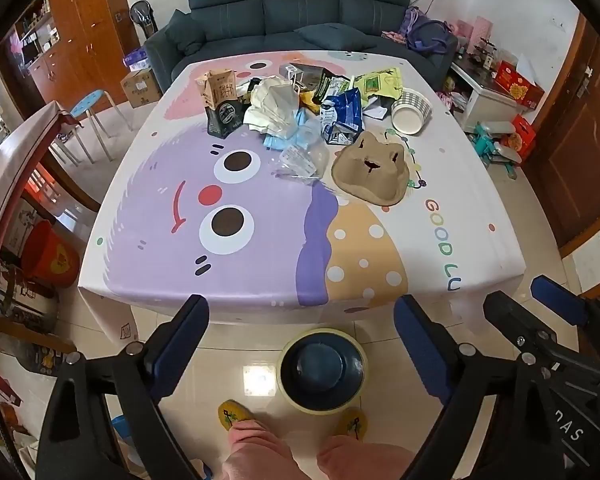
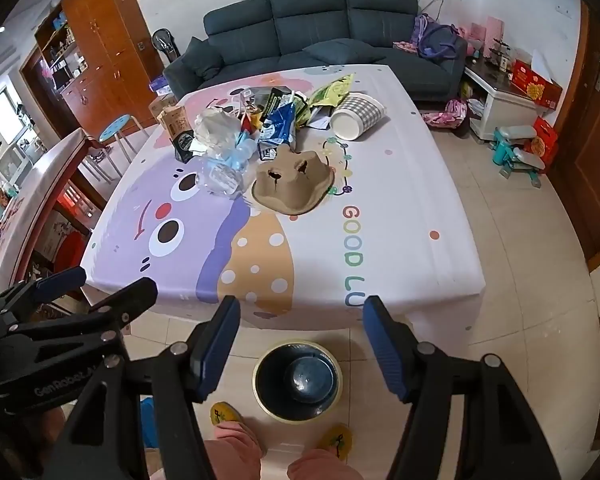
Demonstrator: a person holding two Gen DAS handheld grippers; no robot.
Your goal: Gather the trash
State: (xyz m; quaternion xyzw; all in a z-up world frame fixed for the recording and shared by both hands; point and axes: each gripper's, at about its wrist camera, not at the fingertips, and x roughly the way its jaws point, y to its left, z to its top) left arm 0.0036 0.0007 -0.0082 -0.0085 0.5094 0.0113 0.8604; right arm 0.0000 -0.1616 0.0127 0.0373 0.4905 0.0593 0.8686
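both of your grippers hang over the near edge of the worktop (image 1: 480,216), tilted down, and neither holds anything. the left gripper (image 1: 300,344) has its jaws wide apart, and the right gripper (image 2: 300,344) has its jaws apart too, with only floor and the trash bin (image 2: 298,380) showing between them.

the trash sits in 1 loose pile at the far end of the worktop, well apart from both grippers. the nearest piece is the brown paper pulp tray (image 1: 370,170), on the right side of the pile. just left of it lies a crumpled clear plastic bag (image 1: 300,158). behind those are a blue and white pouch (image 1: 342,114), a brown carton (image 1: 218,98) at the far left, a wad of white paper (image 1: 274,106) and a checked paper cup (image 1: 412,110) on its side at the far right.

the bin stands on the floor just in front of your feet, below the near edge, and looks empty.

my advice: start with the pulp tray, since it is nearest and stiff. reach the right gripper over it, straddle 1 raised rim rather than the flat middle, and close firmly. lift clear before you pull back, so it does not drag the plastic bag along. take light, floppy pieces 1 at a time, and release only once directly above the bin.
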